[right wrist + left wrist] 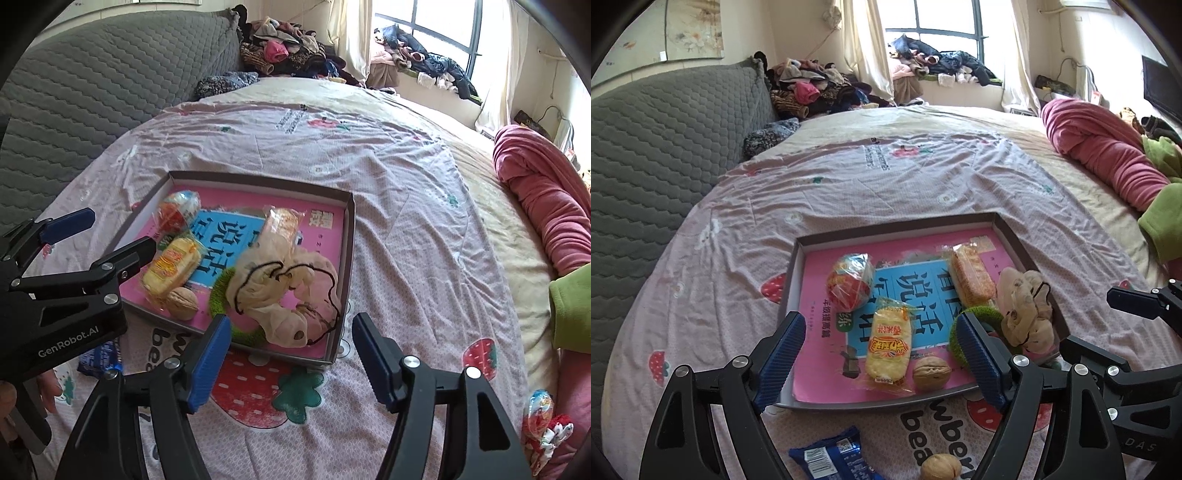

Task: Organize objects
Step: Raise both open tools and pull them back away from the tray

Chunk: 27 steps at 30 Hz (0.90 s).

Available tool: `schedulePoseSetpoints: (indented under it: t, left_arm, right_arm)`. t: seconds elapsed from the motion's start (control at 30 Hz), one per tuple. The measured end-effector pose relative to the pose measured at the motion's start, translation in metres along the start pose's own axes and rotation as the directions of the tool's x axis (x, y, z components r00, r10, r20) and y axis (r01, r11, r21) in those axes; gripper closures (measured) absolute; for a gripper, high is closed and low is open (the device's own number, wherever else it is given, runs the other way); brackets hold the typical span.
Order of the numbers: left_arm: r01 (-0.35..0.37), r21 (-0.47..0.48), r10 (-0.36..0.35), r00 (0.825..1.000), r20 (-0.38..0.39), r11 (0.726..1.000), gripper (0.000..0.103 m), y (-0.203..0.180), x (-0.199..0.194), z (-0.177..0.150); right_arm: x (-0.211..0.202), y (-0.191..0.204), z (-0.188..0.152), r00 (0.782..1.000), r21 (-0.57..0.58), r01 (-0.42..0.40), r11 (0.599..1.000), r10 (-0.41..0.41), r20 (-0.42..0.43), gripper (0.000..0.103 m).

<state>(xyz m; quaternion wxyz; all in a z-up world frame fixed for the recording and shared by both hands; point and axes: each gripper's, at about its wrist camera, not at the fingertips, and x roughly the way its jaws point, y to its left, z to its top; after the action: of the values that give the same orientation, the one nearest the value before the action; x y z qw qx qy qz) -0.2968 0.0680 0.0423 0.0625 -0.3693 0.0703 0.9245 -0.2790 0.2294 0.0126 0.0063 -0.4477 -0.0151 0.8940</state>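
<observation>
Strawberry-print bedsheet (388,192) spreads wide and bare beyond my shallow box tray (349,221), which holds a pink book, wrapped snacks, a walnut (183,302), a green ring and a beige scrunchie (284,291). Only my left view shows a blue packet (831,458) and second walnut (940,468) before the tray; only my right shows a wrapped candy (541,415) by the pink blanket. My left gripper (882,354) hangs wide open and empty over the tray's near edge, and my right gripper (290,360), jaws opening, grips nothing above the tray's near corner.
</observation>
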Motion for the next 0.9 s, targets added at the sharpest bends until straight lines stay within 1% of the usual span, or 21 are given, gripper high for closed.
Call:
schedulePoseSetpoints:
  t: [0.07,0.13,0.37,0.43,0.53,0.7,0.8,0.9]
  left_arm:
    - [-0.005,-0.002,0.005,1.000,0.010,1.000,0.018,0.002,-0.007,0.002]
    - [-0.008,-0.005,0.008,1.000,0.015,1.000,0.018,0.003,-0.013,0.004]
    - [-0.014,-0.005,0.014,0.999,0.032,1.000,0.017,0.005,-0.031,0.008]
    - [-0.017,-0.006,0.017,0.999,0.035,1.000,0.017,0.007,-0.035,0.008]
    - [-0.014,-0.006,0.014,0.999,0.045,1.000,0.017,0.009,-0.045,0.010]
    - [-0.017,-0.013,0.018,0.997,0.071,1.000,0.017,0.014,-0.068,0.014]
    - [-0.019,-0.013,0.021,0.996,0.087,1.000,0.017,0.018,-0.084,0.016]
    - [-0.021,-0.018,0.023,0.994,0.105,1.000,0.017,0.022,-0.100,0.018]
  right_arm:
    - [-0.007,0.002,0.002,1.000,-0.003,0.002,1.000,-0.002,0.012,0.033]
    - [-0.013,0.003,0.003,1.000,-0.004,0.009,1.000,-0.009,0.024,0.029]
    - [-0.032,0.003,0.006,0.999,0.004,0.008,1.000,-0.008,0.052,0.027]
    - [-0.038,0.002,0.008,0.998,0.009,0.008,1.000,-0.008,0.058,0.024]
    - [-0.049,0.005,0.010,0.997,0.008,0.010,1.000,-0.011,0.074,0.024]
    - [-0.072,0.013,0.014,0.994,0.000,0.011,1.000,-0.010,0.105,0.023]
    - [-0.087,0.019,0.015,0.992,-0.008,0.009,1.000,-0.008,0.125,0.019]
    - [-0.103,0.025,0.015,0.989,-0.014,0.006,1.000,-0.004,0.145,0.018]
